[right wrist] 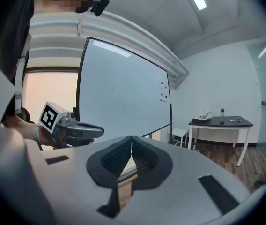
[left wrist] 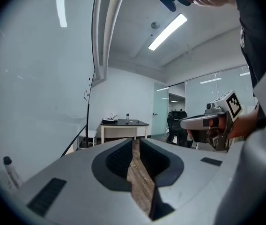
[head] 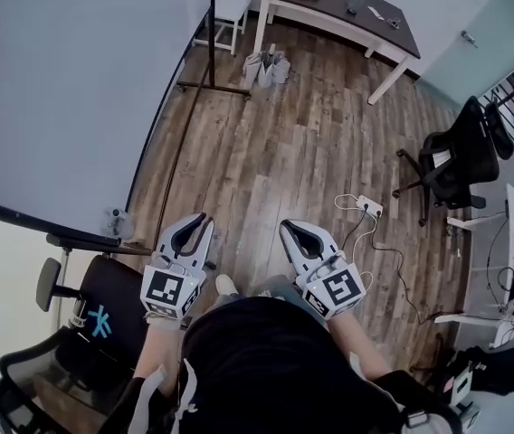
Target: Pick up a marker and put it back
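Hovering beside the whiteboard (head: 58, 89), both hand-held grippers are empty over the wooden floor (head: 275, 152). The left gripper (head: 204, 218), the one nearer the whiteboard, has its jaws parted by only a narrow slit, with bare floor showing through it. The right gripper (head: 285, 227) has its jaw tips pressed together on nothing. The marker (left wrist: 11, 172) stands low against the whiteboard, apart from both grippers, its long axis nearly upright and its dark cap pointing up.
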Available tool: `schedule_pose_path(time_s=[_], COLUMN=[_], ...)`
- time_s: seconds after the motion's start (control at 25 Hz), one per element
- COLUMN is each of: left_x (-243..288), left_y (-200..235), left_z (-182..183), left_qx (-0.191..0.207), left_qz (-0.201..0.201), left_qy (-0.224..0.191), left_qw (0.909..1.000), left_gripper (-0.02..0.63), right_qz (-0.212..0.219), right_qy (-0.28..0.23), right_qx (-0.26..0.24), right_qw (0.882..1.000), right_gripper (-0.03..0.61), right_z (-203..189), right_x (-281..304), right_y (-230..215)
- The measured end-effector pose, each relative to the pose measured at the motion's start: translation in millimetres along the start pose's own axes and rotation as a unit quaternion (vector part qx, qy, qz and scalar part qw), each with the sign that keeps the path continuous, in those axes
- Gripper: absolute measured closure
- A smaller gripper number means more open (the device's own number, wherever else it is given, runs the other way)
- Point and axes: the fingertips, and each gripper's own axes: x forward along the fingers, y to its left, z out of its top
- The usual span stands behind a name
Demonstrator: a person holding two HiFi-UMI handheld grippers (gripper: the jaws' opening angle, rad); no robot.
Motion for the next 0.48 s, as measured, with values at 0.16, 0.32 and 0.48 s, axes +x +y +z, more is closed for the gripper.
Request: schedule_pose_path(time_s=[0.16,0.32,0.48], left_x=[-5,-9,-12], left_y=[17,37,63], left_z=[-2,-4,-6], left_qx=[-0.004,-0.01,-0.021], left_qz=[0.034,0.075,0.133], left_qy=[0.009,0.016,0.019], left_qw=[0.9994,0.997,0.9907], left_gripper=[0.56,0.56,0.561], right_qz=[0.035,0.083,0.148], right_qy=[0.005,0.006,0.011], right_qx=[0.0,-0.006,-0.012], right_qw=[0.999,0.997,0.989], right_gripper=[0.563,0.563,0.563], right_z=[6,11,18], right_x=[25,58,99], right_y=[1,2,3])
